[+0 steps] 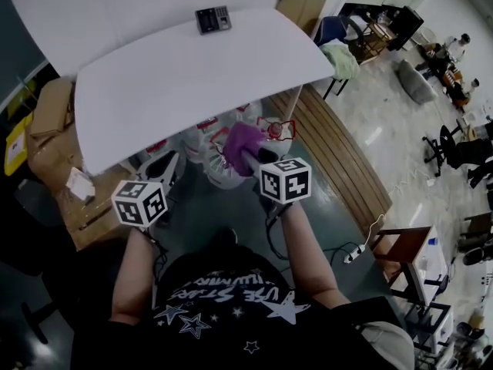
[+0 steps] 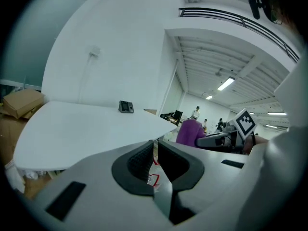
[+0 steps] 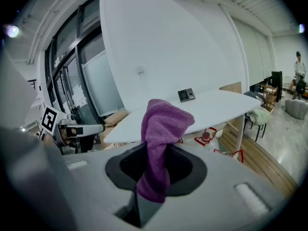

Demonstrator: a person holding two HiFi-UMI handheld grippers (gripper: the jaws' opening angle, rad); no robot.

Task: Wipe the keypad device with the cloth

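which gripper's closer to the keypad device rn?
Right, slightly. The right gripper, clamping the purple cloth, hangs off the table's near edge; the keypad device sits at the far edge. The left gripper is further back.

Black T-shirt (image 1: 231, 307), white stars

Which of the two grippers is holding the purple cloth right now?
The right gripper: its jaws clamp the purple towelling cloth. The left gripper has its jaws together with nothing between them.
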